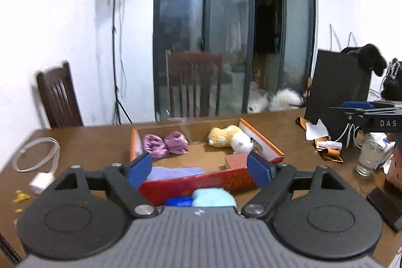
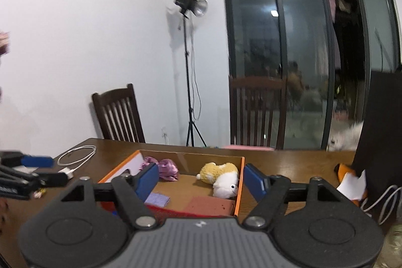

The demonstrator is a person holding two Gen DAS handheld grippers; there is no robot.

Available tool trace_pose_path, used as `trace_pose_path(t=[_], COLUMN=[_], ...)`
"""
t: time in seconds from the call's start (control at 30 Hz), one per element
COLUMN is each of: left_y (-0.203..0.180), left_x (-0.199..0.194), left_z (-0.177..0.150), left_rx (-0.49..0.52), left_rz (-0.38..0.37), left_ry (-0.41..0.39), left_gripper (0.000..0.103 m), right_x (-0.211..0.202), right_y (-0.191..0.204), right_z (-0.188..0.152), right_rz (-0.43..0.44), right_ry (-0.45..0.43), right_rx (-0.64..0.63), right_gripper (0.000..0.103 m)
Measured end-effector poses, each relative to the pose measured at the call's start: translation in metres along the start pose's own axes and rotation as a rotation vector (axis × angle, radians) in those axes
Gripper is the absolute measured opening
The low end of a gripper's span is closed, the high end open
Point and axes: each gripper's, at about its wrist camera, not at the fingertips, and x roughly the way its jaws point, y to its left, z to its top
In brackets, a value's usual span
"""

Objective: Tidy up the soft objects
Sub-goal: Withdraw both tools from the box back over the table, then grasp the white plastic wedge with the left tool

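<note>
A red and orange cardboard box [image 1: 198, 181] [image 2: 238, 190] sits open on the brown table. Inside lie a purple satin scrunchie [image 1: 164, 143] [image 2: 164, 168], a yellow and white plush toy [image 1: 232, 138] [image 2: 221, 178], a lilac cloth [image 1: 176, 172] [image 2: 157, 199] and a reddish-brown pad [image 1: 237, 160] [image 2: 211, 205]. A light blue soft piece [image 1: 213, 197] and a dark blue one [image 1: 179, 201] lie on the table in front of the box. My left gripper [image 1: 199, 167] is open and empty above the box's near wall. My right gripper [image 2: 201, 181] is open and empty over the box.
A white cable and charger [image 1: 37, 162] [image 2: 75, 157] lie at the table's left. A glass [image 1: 370, 157], a black monitor [image 1: 336, 92], orange and white scraps [image 1: 321, 140] and a phone [image 1: 384, 205] stand at the right. Two wooden chairs [image 1: 193, 84] [image 2: 118, 114] stand behind the table.
</note>
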Motion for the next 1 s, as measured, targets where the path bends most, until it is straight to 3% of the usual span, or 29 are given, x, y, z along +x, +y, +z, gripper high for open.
trace_pose_path(t=[0.1,0.2,0.47,0.8,1.0], left_y=[-0.001,-0.007,-0.028,-0.029,-0.022], left_x=[-0.047,-0.08,-0.125,-0.149,-0.132], left_z=[-0.026,-0.053,-0.115,-0.143,-0.152], left_rx=[0.0,-0.009,0.009,-0.014,-0.057], left_rz=[0.032,0.079,0.154,0.138,0.119], left_ry=[-0.074,-0.119,-0.091,-0.055,-0.025], left_gripper=[0.096,0.097,0.099,0.1,0.1], right_x=[-0.039,-0.068,-0.12,-0.166,-0.156], right_y=[0.017,0.034,0.07,0.077,0.078], right_z=[-0.015,-0.036,-0.094,-0.143,-0.152], right_rz=[0.007,0.009,0.036,0.039,0.032], right_ry=[-0.048,-0.084,-0.074,-0.022,0.008], right_rx=[-0.057,-0.093,-0.135,-0.051,-0.036], right_gripper=[0.083,0.085,0.086,0.086,0.086])
